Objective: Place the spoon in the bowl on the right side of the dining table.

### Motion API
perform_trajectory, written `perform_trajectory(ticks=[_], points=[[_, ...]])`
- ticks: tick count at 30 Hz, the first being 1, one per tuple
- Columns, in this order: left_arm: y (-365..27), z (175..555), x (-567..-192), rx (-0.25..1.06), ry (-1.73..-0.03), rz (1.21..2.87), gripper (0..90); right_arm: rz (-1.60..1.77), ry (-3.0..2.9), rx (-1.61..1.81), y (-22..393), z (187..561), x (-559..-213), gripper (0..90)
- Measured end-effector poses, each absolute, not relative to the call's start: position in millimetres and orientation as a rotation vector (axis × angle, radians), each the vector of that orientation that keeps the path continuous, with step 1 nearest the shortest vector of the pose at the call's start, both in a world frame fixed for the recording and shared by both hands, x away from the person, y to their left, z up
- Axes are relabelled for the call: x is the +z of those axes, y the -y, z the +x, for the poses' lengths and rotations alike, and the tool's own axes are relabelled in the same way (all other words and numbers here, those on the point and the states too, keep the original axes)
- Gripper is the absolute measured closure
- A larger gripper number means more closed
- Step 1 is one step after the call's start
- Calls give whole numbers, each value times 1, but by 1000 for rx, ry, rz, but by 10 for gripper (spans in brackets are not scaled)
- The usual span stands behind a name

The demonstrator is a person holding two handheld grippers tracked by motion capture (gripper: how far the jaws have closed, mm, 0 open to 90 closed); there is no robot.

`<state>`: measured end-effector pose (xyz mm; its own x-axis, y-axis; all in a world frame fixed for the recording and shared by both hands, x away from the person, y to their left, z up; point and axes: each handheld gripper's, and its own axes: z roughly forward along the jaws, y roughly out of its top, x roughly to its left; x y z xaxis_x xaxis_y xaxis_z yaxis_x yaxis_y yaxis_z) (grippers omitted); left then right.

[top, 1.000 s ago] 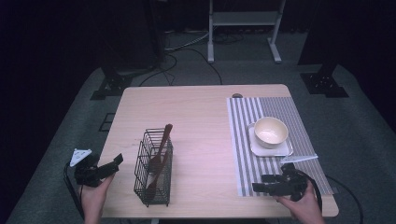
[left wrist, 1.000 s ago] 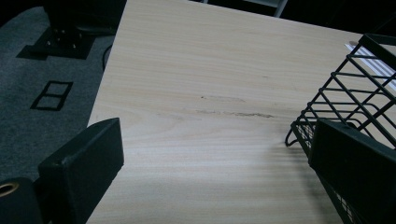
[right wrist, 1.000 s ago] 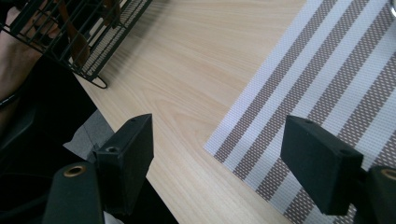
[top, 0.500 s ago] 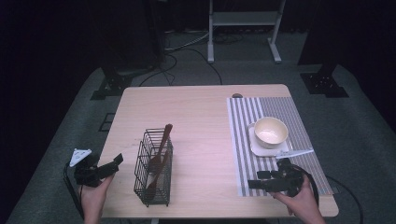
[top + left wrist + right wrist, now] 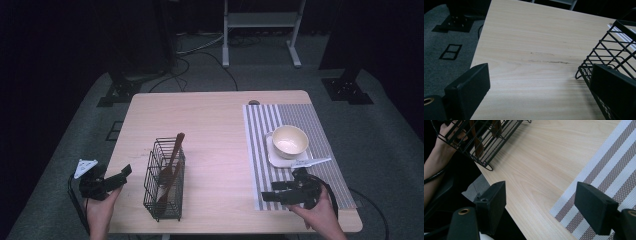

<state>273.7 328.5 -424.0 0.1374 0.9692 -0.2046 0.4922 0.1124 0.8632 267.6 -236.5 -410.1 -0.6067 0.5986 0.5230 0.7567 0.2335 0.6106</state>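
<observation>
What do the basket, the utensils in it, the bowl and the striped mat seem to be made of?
Wire basket: thin black metal-looking wire, open grid with a fine mesh floor.
Utensils: brown, matte, probably wood.
Bowl: cream, smooth, likely glazed ceramic.
Striped placemat: woven look, weave visible up close, perhaps vinyl or fabric.

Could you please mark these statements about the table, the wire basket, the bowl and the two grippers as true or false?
1. The wire basket holds wooden utensils. True.
2. The bowl sits on the bare wood. False: it stands on a white plate on the striped placemat.
3. The left gripper has open, empty jaws. True.
4. The right gripper grips the bowl. False: its jaws are open, near the placemat's corner.
</observation>
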Motion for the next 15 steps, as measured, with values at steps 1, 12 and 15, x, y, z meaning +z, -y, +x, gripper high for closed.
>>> perform_trajectory(ticks=[1, 12, 15], points=[[-329, 274, -424, 666, -1486, 1511, 24, -1289, 2324, -1313, 236, 268, -410, 243], [-329, 273, -424, 667, -1486, 1512, 24, -1274, 2338, -1291, 228, 270, -404, 243], [-329, 273, -423, 667, -1486, 1510, 25, -1269, 2344, -1271, 225, 271, -404, 243]])
